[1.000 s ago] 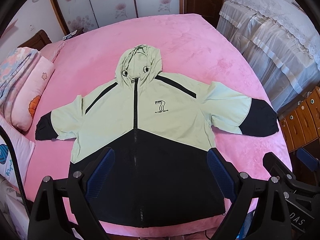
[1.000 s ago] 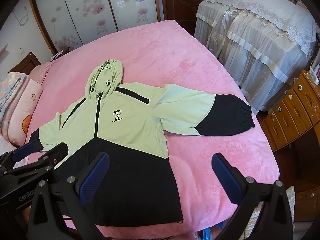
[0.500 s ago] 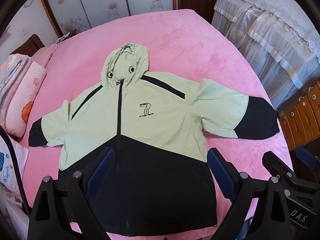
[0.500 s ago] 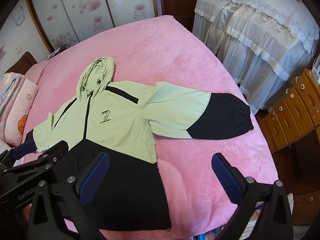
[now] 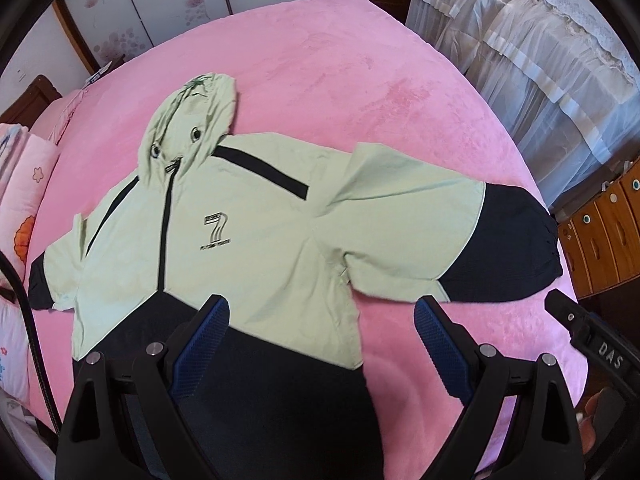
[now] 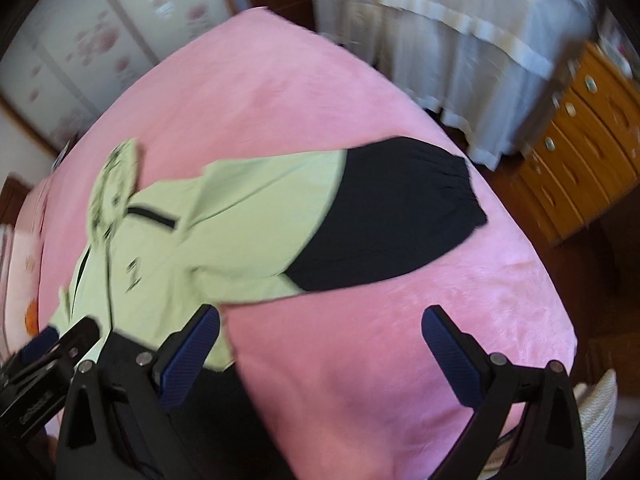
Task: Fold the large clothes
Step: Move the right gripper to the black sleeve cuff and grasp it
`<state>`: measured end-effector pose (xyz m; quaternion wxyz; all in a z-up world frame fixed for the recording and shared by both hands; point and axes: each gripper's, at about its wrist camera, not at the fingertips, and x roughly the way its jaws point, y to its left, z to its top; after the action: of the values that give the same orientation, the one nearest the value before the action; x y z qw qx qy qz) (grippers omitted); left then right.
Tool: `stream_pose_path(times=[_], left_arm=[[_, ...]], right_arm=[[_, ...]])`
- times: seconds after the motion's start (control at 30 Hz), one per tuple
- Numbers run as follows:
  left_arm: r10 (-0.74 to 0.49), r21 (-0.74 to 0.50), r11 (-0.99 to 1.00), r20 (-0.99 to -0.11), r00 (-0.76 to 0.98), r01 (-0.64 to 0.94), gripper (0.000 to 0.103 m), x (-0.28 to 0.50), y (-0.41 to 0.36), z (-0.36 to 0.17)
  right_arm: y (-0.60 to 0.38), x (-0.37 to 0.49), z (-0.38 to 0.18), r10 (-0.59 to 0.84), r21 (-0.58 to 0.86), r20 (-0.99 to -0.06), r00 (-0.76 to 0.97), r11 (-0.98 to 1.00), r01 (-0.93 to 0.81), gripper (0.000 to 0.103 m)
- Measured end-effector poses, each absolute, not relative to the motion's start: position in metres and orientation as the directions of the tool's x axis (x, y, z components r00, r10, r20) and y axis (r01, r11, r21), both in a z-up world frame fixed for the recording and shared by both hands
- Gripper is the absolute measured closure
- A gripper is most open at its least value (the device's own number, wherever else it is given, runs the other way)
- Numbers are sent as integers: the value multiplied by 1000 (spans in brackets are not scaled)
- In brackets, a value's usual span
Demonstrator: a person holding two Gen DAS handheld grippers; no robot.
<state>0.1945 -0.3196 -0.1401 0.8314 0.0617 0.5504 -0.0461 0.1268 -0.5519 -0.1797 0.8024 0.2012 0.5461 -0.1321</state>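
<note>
A pale green and black hooded jacket [image 5: 248, 236] lies flat, front up, on the pink bed [image 5: 360, 80], sleeves spread out to both sides. Its right-hand sleeve [image 5: 500, 244] ends in a black cuff; the same sleeve [image 6: 384, 216] fills the middle of the blurred right wrist view. My left gripper [image 5: 320, 340] hovers open over the jacket's lower right body, holding nothing. My right gripper [image 6: 320, 352] is open above the bare bed just below that sleeve, empty too. The other gripper's body shows at the edge of each view.
Pink pillows [image 5: 24, 184] lie at the bed's left side. A lace-covered piece of furniture [image 5: 540, 60] and a wooden drawer chest [image 5: 608, 232] stand to the right of the bed. Flowered sliding doors [image 5: 180, 0] are behind.
Both grippers have moved right and closer to the bed. The right wrist view swung toward the right sleeve and is blurred by motion. The jacket has not moved.
</note>
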Motion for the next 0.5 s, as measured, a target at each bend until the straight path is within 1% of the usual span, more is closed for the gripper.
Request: stream_pose_path(times=[0.1,0.27,0.37,0.5], left_arm=[[-3,62,986,-921,389,154,10,208,-336,-151],[-3,67,983,-925,380,172,10,223,-357,-167],[10,87,977,-930,369,194,10,227,-370,-177],[-21,55,973,-947,322,224,10,229,-382,-192]], right_arm=[[-591,129,-207,-31,153,-943,332,845,512,6],[-635,127,-240,-37,148,-958,285,786,600,7],[-645,126,-252,-37,145,-962,272,772,619,7],[-651,127,-262,-23,156,-963,268,764,626,8]])
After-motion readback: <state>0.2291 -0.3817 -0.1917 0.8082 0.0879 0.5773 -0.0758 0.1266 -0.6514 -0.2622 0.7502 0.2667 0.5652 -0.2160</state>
